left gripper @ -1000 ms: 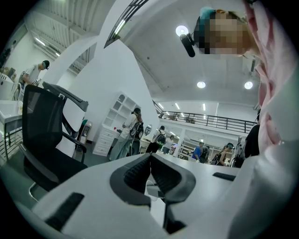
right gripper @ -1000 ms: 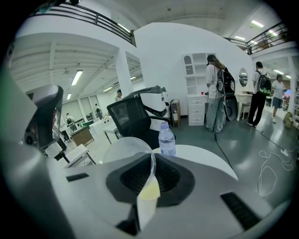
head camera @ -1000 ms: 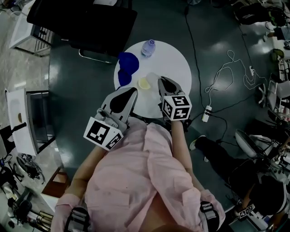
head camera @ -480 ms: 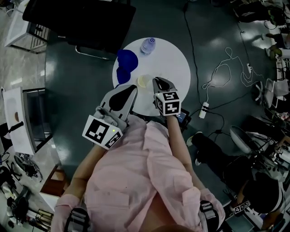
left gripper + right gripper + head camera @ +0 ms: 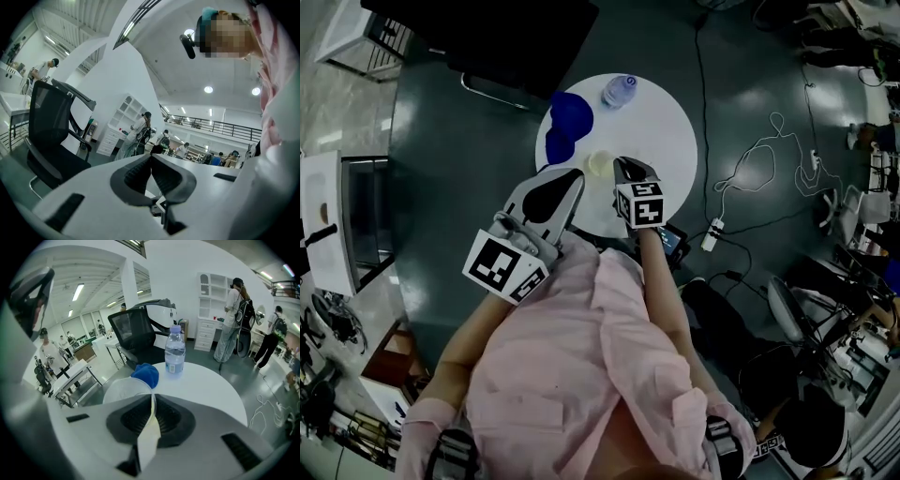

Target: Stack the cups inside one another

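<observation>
My right gripper is shut on the wall of a pale translucent cup, pinching its rim low over the near part of the round white table. Two blue cups sit close together at the table's left edge, just beyond the pale cup. My left gripper hovers at the table's near left edge with its jaws pressed together and nothing between them, pointing level past the table.
A water bottle stands at the table's far edge. A black office chair stands behind the table. Cables and a power strip lie on the floor to the right. People stand in the background.
My right gripper has sunk toward the table with the pale cup still pinched in it. The left gripper has stayed about where it was.
</observation>
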The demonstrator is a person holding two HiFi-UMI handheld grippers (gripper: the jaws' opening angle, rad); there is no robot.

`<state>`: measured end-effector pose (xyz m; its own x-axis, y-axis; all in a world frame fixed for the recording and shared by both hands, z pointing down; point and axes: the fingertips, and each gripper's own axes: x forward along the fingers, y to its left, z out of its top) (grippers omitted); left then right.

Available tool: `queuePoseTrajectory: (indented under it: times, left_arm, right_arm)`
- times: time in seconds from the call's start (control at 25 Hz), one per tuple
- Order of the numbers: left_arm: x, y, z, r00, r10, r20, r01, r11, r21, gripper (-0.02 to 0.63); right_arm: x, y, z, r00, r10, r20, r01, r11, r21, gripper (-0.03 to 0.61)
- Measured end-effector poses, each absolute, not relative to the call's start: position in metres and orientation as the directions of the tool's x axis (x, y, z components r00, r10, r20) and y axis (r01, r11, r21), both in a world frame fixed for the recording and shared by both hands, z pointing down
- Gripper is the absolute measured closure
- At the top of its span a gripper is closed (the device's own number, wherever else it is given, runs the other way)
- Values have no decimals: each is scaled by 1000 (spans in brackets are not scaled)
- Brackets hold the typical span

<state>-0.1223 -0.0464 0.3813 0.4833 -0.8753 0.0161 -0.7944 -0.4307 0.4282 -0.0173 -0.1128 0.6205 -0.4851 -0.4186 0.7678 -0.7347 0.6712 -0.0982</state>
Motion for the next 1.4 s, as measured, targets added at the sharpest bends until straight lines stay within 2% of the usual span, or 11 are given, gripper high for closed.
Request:
queuePoseTrajectory:
  times: [0.92, 1.4]
  left_arm:
    - [-124, -50, 382, 496, -868, 26, -786, -436, 439, 595]
    - [-131, -52, 383, 493, -870, 25, -779, -428, 459, 595]
  right_arm:
    - [-26, -95, 660, -423, -300, 855, -668, 741, -71, 538]
    - [-36, -88, 663, -397, -285, 872, -621, 783, -27, 538]
